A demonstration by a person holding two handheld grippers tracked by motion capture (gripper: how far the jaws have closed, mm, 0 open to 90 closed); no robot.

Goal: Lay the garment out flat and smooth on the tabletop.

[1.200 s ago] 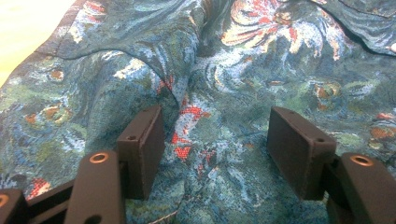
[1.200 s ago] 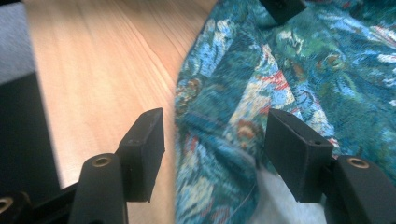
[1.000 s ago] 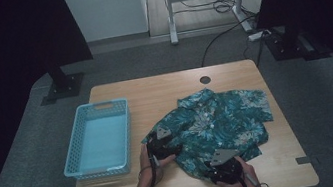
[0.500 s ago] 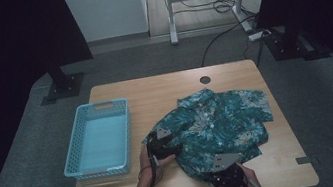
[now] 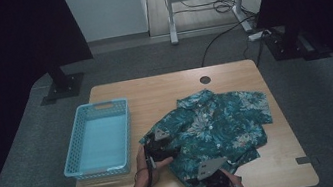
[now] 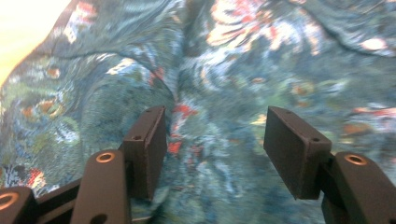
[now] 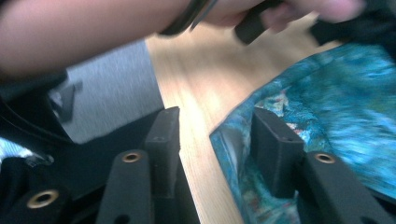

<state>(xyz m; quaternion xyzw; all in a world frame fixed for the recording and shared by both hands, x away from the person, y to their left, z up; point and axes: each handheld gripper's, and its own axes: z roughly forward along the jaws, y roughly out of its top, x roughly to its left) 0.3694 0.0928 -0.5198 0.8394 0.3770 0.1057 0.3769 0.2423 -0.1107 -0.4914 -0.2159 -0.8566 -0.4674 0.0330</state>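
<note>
The light wooden rectangular bench [image 5: 119,93] occupies the centre of the high view. A teal floral-print short-sleeved fabric shirt [image 5: 215,128] lies crumpled on the bench, right of centre in the frame, its lower hem near the bottom edge. A light blue perforated plastic basket [image 5: 76,161] stands at centre left, just beside the shirt and apart from it. The left tool [image 5: 160,147] rests at the shirt's left edge; in the left gripper view [image 6: 212,140] its jaws stand wide apart, with the printed fabric beneath and between them, not pinched. The right tool [image 5: 208,180] sits at the shirt's lower hem, bottom centre. In the right gripper view [image 7: 215,140] its jaws have just been opening; they stand apart, the shirt's edge [image 7: 327,102] lying by the right-hand jaw, not clamped.
</note>
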